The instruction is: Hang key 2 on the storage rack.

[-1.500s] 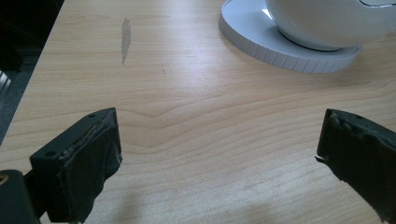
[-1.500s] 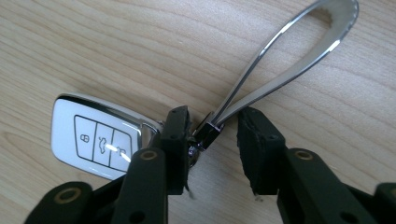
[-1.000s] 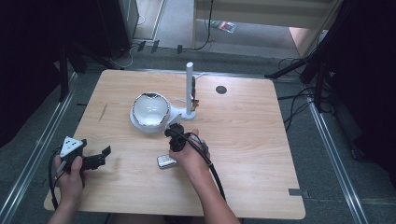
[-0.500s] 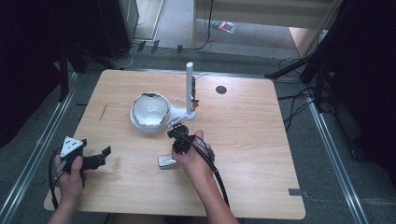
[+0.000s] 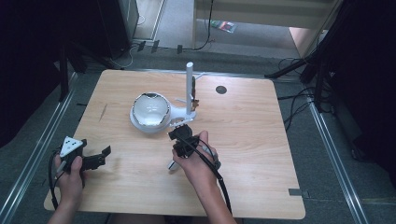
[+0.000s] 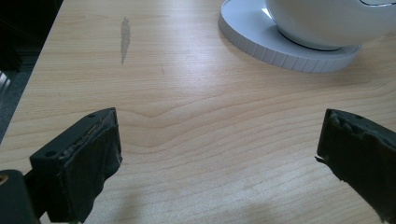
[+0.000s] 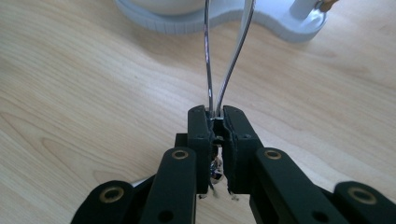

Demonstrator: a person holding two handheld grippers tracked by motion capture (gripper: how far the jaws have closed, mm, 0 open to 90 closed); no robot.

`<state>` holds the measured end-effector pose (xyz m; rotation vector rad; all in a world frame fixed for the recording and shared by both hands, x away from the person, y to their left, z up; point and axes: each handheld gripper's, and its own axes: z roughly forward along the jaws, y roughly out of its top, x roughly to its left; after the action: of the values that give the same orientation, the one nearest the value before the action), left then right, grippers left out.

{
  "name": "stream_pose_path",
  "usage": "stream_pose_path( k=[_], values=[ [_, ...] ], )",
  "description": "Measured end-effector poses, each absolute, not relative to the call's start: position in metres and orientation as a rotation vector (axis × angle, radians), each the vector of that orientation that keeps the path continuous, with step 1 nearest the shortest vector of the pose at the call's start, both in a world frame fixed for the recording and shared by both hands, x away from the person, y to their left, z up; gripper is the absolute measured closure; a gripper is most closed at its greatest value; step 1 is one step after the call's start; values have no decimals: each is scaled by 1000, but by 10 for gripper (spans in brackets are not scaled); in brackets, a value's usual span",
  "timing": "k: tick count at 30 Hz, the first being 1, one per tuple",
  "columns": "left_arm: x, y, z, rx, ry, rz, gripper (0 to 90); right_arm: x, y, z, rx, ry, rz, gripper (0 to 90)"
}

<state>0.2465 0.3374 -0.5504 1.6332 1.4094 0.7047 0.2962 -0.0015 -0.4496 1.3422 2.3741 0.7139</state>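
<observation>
My right gripper (image 5: 180,134) is shut on a thin metal wire loop (image 7: 208,70), which looks like a whisk. Its two wires rise from between the jaws toward the white mixer base (image 7: 261,21). In the high view this gripper hovers just in front of the white bowl (image 5: 150,109) and its round base (image 5: 140,125), near the upright white post (image 5: 189,86). My left gripper (image 5: 103,157) is at the table's front left, open, with nothing between its fingers (image 6: 88,158). Ahead of it are the base (image 6: 261,37) and bowl (image 6: 327,18).
The wooden table (image 5: 280,205) has a small black hole (image 5: 221,89) at the back right. A small pale object (image 5: 173,164) lies beside my right hand, partly hidden. Cables trail from both grippers. Dark stands and floor cables surround the table.
My right hand has risen and moved away from me toward the bowl stand, still holding the wire loop. The left hand has stayed put.
</observation>
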Motion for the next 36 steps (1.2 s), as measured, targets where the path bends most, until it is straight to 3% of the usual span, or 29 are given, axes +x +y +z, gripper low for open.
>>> stream_pose_path(
  k=[36],
  values=[
    [246,338,-551,1622,1411,699,2,295,-28,-399,1293,2092,921,836]
  ],
)
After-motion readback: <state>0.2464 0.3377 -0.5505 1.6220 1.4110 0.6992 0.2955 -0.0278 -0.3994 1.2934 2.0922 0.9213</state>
